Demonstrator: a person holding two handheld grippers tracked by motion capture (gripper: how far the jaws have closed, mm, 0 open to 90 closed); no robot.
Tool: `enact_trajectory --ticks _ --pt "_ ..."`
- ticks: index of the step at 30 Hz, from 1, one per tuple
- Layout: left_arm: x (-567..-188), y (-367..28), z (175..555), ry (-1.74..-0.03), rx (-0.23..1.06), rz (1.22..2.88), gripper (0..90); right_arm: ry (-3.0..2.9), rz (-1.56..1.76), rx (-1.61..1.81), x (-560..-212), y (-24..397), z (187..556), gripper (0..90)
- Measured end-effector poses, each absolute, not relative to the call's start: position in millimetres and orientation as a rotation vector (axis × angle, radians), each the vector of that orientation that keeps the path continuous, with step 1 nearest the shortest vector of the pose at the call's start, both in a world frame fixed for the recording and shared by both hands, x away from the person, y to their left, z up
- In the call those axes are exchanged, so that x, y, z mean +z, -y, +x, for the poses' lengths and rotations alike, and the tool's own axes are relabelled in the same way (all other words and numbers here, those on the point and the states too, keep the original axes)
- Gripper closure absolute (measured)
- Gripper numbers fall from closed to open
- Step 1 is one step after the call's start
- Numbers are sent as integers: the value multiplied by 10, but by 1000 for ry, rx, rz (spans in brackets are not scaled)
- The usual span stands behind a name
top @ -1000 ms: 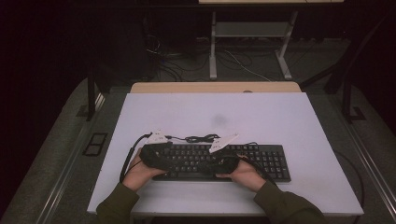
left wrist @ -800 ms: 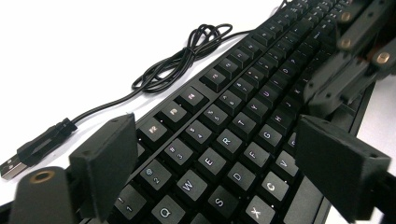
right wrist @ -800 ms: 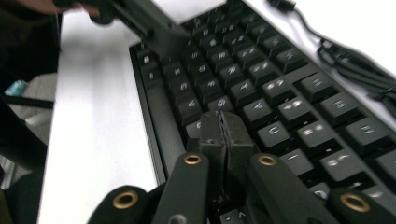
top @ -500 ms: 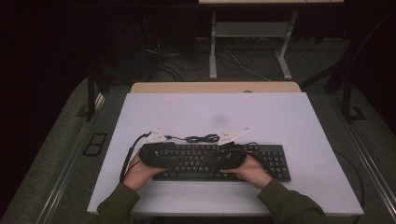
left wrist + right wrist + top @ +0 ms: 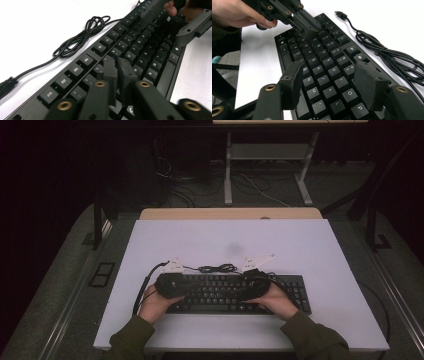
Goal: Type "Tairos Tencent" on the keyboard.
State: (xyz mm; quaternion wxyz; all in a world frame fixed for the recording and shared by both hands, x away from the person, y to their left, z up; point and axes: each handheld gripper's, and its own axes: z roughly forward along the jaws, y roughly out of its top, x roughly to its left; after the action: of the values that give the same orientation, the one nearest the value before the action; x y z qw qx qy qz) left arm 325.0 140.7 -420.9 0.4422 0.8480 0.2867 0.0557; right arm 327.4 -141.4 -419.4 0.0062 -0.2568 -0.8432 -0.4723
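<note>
A: Where's the keyboard (image 5: 235, 292) sitting?

B: Flat on the white tabletop (image 5: 230, 240), near the person's edge, with its black cable (image 5: 216, 268) coiled just behind it and the plug lying loose on the white surface.

A: And the tools?

B: The left gripper (image 5: 117, 72) hangs low over the letter keys towards the keyboard's left end. Its jaws have just been closing and now meet tip to tip, with nothing between them. The right gripper (image 5: 329, 85) hovers over the keys farther right on the keyboard; its jaws have just been opening and stand well apart, gripping nothing.

A: So it looks like key pressing?

B: That's my reading. To do it well, I'd keep the closed left tips together as one blunt point, come straight down on a single keycap, and lift cleanly so the neighbouring keys stay untouched. The right one should stay clear of the left.

A: Anything else around the keyboard?

B: Beyond the tabletop's far edge there's a wooden strip (image 5: 230, 213), then a dark room with a metal frame (image 5: 270, 165) and loose wires on the grey floor (image 5: 60, 285).
</note>
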Motion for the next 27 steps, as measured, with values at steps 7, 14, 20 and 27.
enact_trajectory --ticks 7,14,20,27 --pt "-4241 -1331 3276 -712 119 2125 892 2648 -815 -1487 -4190 1424 3273 333" --pt "-4278 -1261 3297 -721 116 2139 892 2661 -811 -1490 -4190 1429 3267 290" --pt "-4296 -1240 3315 -731 125 2159 892 2660 -817 -1485 -4190 1443 3268 254" --pt "-4323 -1205 3325 -724 119 2165 892 2665 -822 -1485 -4191 1463 3280 250"
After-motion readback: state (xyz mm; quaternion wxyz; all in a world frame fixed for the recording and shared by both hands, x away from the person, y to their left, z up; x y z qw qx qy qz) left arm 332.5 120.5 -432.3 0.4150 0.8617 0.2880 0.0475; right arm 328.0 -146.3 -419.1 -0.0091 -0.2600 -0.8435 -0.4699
